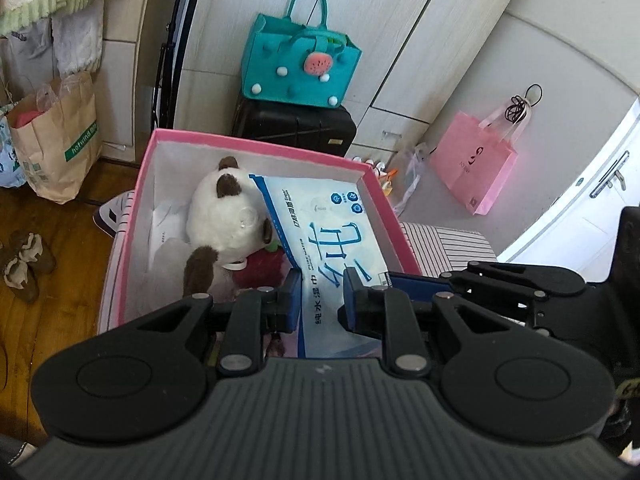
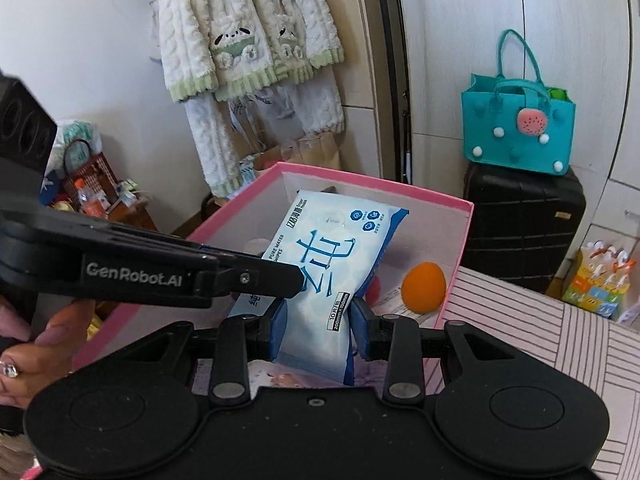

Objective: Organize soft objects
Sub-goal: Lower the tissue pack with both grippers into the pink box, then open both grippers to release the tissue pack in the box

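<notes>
A blue-and-white pack of wet wipes (image 1: pixel 332 240) (image 2: pixel 320 264) hangs tilted over the open pink box (image 1: pixel 256 146) (image 2: pixel 360 180). My left gripper (image 1: pixel 322 300) is shut on the pack's near end, and it shows from the side in the right wrist view (image 2: pixel 292 280). My right gripper (image 2: pixel 320 320) is shut on the pack's lower part, its blue pads pressing both sides; it reaches in from the right (image 1: pixel 388 279). Inside the box lie a white plush toy with brown ears (image 1: pixel 224 216), a red plush (image 1: pixel 260 268) and an orange ball (image 2: pixel 423 286).
The box stands on a pink striped cloth (image 2: pixel 540 332). Behind it a teal felt bag (image 1: pixel 300 68) sits on a black suitcase (image 1: pixel 296 128). A pink paper bag (image 1: pixel 472 164), a brown paper bag (image 1: pixel 56 140) and hung fleece clothes (image 2: pixel 240 40) line the walls. A person's hand (image 2: pixel 32 344) holds the left gripper.
</notes>
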`<state>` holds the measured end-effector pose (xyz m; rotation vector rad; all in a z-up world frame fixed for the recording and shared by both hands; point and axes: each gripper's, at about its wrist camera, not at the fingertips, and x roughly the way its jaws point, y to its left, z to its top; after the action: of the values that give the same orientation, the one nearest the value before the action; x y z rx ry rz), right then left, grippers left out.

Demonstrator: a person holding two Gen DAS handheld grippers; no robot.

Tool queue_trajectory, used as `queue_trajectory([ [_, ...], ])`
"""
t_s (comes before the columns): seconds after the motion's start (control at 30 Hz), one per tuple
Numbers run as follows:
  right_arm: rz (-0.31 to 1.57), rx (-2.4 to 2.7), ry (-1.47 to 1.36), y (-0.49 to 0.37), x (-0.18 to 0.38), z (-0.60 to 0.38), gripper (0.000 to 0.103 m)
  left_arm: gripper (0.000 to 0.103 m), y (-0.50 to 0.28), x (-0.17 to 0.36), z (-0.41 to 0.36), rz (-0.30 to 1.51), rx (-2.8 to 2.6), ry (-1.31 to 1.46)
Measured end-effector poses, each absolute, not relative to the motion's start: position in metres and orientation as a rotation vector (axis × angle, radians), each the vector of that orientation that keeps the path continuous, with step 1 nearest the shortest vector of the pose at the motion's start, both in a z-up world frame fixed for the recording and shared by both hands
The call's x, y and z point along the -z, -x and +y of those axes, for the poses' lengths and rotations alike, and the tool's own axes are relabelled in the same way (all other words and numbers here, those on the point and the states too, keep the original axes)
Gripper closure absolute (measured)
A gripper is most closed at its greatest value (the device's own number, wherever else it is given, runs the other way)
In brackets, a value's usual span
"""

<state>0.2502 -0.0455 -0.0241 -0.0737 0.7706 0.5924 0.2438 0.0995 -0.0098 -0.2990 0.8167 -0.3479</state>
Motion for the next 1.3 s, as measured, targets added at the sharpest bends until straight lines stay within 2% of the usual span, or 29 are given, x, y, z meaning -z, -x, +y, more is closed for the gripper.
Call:
queue_trajectory([
  [0.1,0.773,-0.578,0.082,-0.252,0.028,-0.047,0.063,0.084,-0.251,0.015,0.098,0.835,0.346,0.294],
  [0.2,0.717,-0.489,0.191,-0.256,0.033,-0.037,0.064,0.084,-0.258,0.019,0.088,0.819,0.303,0.171],
  [0.27,0.724,-0.476,0.221,-0.263,0.038,-0.033,0.072,0.087,-0.261,0.025,0.087,0.844,0.321,0.176],
  [0.3,0.746,-0.5,0.196,-0.266,0.039,-0.036,0.073,0.087,-0.261,0.025,0.088,0.855,0.335,0.193],
  [0.53,0.699,-0.533,0.124,-0.245,0.029,-0.06,0.072,0.089,-0.245,0.018,0.088,0.819,0.296,0.132],
  [0.93,0.655,-0.567,0.05,-0.192,0.004,-0.09,0.064,0.088,-0.188,-0.011,0.084,0.783,0.289,0.103],
  [1.03,0.633,-0.573,0.045,-0.177,-0.005,-0.096,0.058,0.084,-0.172,-0.023,0.08,0.764,0.283,0.091],
  [1.1,0.622,-0.572,0.038,-0.167,-0.011,-0.1,0.055,0.073,-0.162,-0.029,0.081,0.755,0.278,0.105],
  [1.23,0.601,-0.581,0.035,-0.147,-0.022,-0.107,0.052,0.066,-0.141,-0.038,0.081,0.748,0.271,0.108],
  [1.3,0.589,-0.576,0.046,-0.137,-0.028,-0.11,0.05,0.059,-0.13,-0.044,0.08,0.737,0.272,0.106],
])
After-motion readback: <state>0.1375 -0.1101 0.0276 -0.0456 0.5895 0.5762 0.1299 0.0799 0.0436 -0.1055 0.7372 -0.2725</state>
